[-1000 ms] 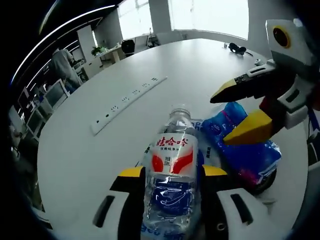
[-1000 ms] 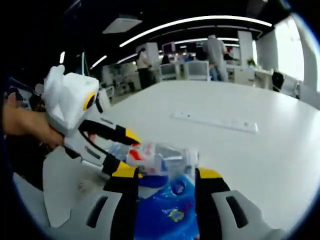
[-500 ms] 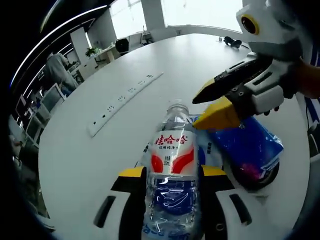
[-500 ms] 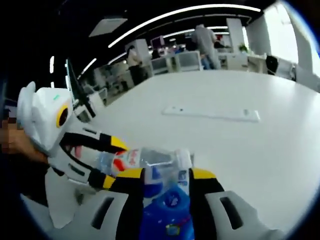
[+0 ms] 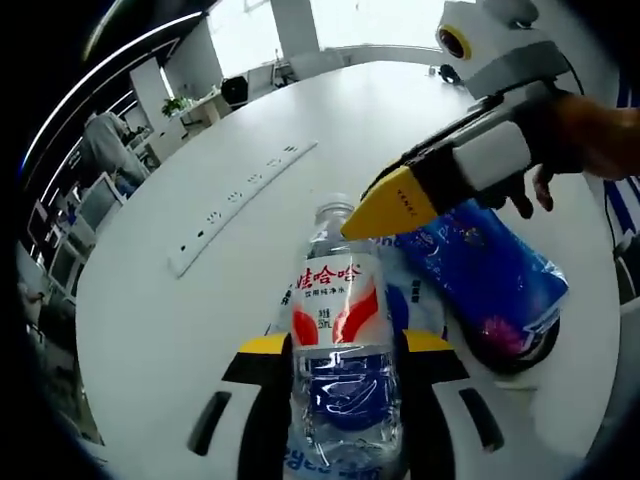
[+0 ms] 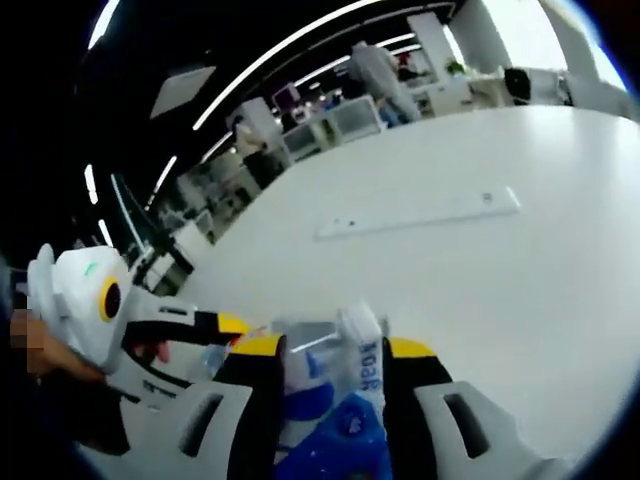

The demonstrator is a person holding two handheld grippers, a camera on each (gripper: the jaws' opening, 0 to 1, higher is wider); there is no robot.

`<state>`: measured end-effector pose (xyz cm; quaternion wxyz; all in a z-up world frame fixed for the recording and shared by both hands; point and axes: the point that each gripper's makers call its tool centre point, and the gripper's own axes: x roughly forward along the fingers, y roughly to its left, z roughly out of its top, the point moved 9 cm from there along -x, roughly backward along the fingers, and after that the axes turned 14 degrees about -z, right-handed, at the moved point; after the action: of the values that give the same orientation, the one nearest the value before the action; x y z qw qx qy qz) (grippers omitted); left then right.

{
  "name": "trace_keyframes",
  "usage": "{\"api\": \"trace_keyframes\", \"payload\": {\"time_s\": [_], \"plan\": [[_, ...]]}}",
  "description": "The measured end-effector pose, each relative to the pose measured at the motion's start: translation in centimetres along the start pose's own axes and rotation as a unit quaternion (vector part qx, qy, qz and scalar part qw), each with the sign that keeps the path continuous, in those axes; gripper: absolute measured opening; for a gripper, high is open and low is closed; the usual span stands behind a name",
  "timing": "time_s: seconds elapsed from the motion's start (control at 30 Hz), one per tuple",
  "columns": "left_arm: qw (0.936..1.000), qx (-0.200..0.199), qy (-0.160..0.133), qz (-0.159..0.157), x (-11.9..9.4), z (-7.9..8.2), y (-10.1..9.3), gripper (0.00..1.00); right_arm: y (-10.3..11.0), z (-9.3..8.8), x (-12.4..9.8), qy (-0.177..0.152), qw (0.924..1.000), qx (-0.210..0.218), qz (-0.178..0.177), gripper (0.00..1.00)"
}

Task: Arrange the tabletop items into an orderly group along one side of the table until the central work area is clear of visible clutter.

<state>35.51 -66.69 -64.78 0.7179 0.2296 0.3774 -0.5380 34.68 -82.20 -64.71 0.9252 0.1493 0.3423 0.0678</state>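
My left gripper [image 5: 335, 345] is clamped on the clear plastic water bottle with the red and white label [image 5: 335, 340], and the bottle sits between my two yellow-tipped jaws, pointing out over the big white round table [image 5: 170, 320]. A second ago my right gripper [image 5: 385, 205] was a bit off to the side with its jaws apart; now it has swung in close, and its yellow tip is right by the bottle's cap. In the right gripper view, my right gripper [image 6: 325, 345] has the shiny blue plastic snack bag [image 6: 335, 430] between its jaws, with a white pack with blue writing [image 6: 362, 345] too, but I cannot tell if it is squeezing them or just resting around them. In the left gripper view the blue bag [image 5: 490, 280] lies on the table just beside the bottle. The long white power strip [image 5: 240, 205] lies further out, well apart from both. I think the bottle and bag are being brought together as one group, so the tidy-up looks to be underway, with the strip not yet moved.
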Motion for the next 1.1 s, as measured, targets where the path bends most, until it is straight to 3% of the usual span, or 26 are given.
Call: {"api": "trace_keyframes", "payload": {"time_s": [0.13, 0.27, 0.4, 0.6, 0.87, 1.03, 1.1], "plan": [[1.0000, 0.004, 0.000, -0.003, 0.0, 0.0, 0.1, 0.40, 0.4, 0.2, 0.7, 0.003, 0.9999, 0.012, -0.002, 0.38], [1.0000, 0.003, 0.004, -0.004, 0.0, 0.0, 0.1, 0.40, 0.1, 0.2, 1.0, 0.019, 0.9975, 0.067, -0.011, 0.37], [0.9999, 0.008, 0.005, -0.005, 0.0, 0.0, 0.1, 0.40, -0.3, 0.0, 1.3, 0.044, 0.9903, 0.132, -0.004, 0.35], [0.9999, 0.011, 0.007, -0.003, 0.1, -0.1, 0.0, 0.40, -0.6, -0.2, 1.4, 0.049, 0.9859, 0.160, -0.002, 0.32], [0.9999, 0.008, -0.012, -0.003, 0.0, -0.3, -0.1, 0.40, -0.8, -0.3, 1.9, 0.056, 0.9757, 0.212, 0.001, 0.27], [0.9997, 0.016, -0.017, 0.000, 0.0, -0.4, -0.2, 0.39, -1.3, -0.5, 1.9, 0.064, 0.9569, 0.283, 0.004, 0.20], [0.9995, 0.020, -0.024, 0.001, 0.0, -0.4, -0.3, 0.39, -1.3, -0.7, 1.9, 0.060, 0.9585, 0.279, 0.007, 0.20]]}}
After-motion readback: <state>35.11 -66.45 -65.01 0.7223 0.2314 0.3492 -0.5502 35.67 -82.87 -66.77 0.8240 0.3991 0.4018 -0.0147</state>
